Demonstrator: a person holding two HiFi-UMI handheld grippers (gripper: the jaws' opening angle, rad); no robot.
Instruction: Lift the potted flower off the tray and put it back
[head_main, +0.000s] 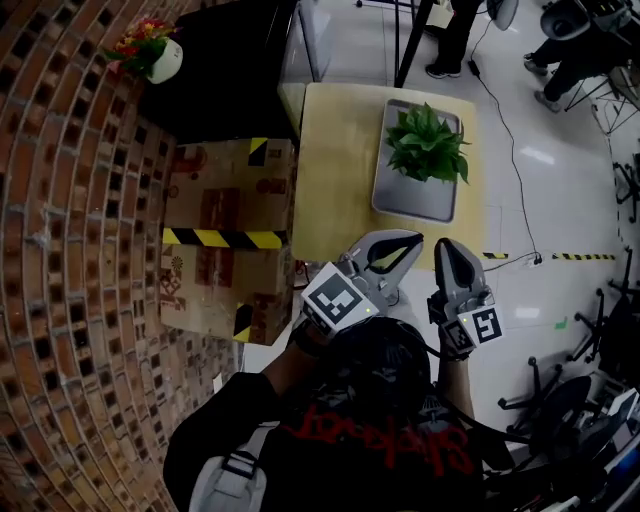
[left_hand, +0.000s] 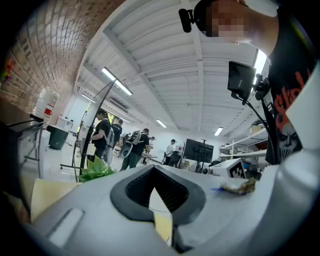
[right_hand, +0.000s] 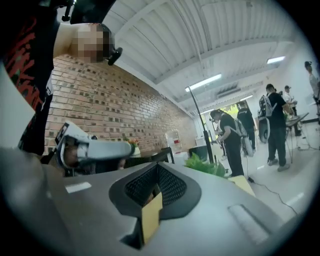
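A leafy green potted plant (head_main: 428, 145) stands on a grey tray (head_main: 412, 205) at the far right part of a pale yellow table (head_main: 330, 180). Both grippers hover side by side at the table's near edge, short of the tray and holding nothing. In the head view my left gripper (head_main: 412, 238) and my right gripper (head_main: 446, 246) each have their jaws pressed together. The left gripper view has the plant's leaves (left_hand: 95, 170) left of the shut jaws' tip (left_hand: 154, 168). The right gripper view has the leaves (right_hand: 206, 165) right of the shut jaws' tip (right_hand: 157, 165).
A cardboard box (head_main: 228, 240) with yellow-black tape stands against the table's left side. Red and yellow flowers in a white pot (head_main: 152, 50) sit on a dark surface by the brick wall. Several people (left_hand: 102, 135) stand beyond the table. A cable (head_main: 512, 130) crosses the floor; chairs (head_main: 560, 400) stand right.
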